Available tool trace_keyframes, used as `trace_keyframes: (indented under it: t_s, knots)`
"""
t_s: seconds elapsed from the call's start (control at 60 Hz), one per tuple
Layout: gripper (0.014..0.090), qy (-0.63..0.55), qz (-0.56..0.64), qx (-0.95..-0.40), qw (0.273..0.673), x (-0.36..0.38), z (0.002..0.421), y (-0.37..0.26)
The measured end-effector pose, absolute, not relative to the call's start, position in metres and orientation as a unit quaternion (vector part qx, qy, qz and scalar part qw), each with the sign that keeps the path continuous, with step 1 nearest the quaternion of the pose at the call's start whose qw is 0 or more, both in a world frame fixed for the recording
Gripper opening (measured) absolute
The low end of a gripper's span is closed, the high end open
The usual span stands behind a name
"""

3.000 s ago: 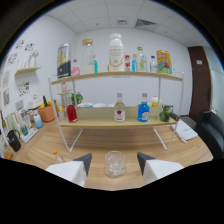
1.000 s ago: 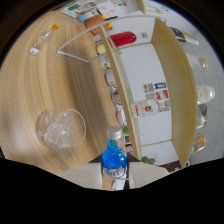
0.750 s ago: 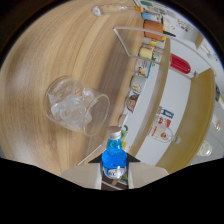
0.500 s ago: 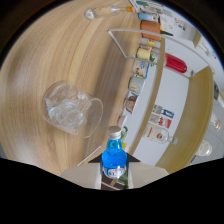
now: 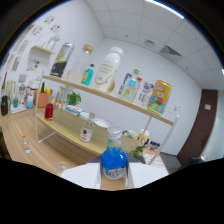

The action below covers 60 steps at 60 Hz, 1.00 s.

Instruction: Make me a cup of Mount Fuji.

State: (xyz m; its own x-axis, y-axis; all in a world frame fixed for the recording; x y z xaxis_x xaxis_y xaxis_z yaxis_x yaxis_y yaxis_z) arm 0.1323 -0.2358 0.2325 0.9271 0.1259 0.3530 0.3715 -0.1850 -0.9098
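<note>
A small bottle of blue liquid (image 5: 114, 161) with a clear neck stands upright between my two white fingers (image 5: 82, 175). My gripper (image 5: 114, 176) is shut on the blue bottle. Just left of the left finger, the rim of a clear glass cup (image 5: 62, 168) shows faintly on the wooden table; most of it is hidden. Beyond the bottle stands a two-tier wooden shelf (image 5: 65, 129).
The lower board holds a red bottle (image 5: 48, 111) and a clear bottle with a red label (image 5: 86, 131). A large white bottle (image 5: 107, 70) and several others line the upper board. A tiny orange-capped bottle (image 5: 24, 143) sits on the table. A dark door (image 5: 202, 125) lies beyond the right finger.
The view has swung from looking down, tilted over the glass cup, back to level and facing the shelf. The blue bottle stays in the fingers, and the cup has dropped almost out of view.
</note>
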Motion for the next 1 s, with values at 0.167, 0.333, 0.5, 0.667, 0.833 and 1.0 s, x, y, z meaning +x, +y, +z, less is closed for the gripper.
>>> trace_keyframes:
  t_s: [0.167, 0.333, 0.5, 0.667, 0.833, 1.0]
  knots:
    - [0.0358, -0.025, -0.03, -0.793, 0.608, 0.21, 0.193, -0.235]
    - [0.0359, 0.024, -0.015, -0.828, 0.56, 0.26, 0.118, -0.228]
    - [0.0357, 0.04, -0.003, -0.854, 0.519, 0.278, 0.063, -0.221]
    - [0.0359, 0.034, -0.006, -0.873, 0.486, 0.28, 0.03, -0.221]
    - [0.0364, 0.039, 0.001, -0.886, 0.463, 0.278, 0.017, -0.225]
    - [0.0371, 0.032, -0.01, -0.891, 0.452, 0.278, 0.013, -0.234]
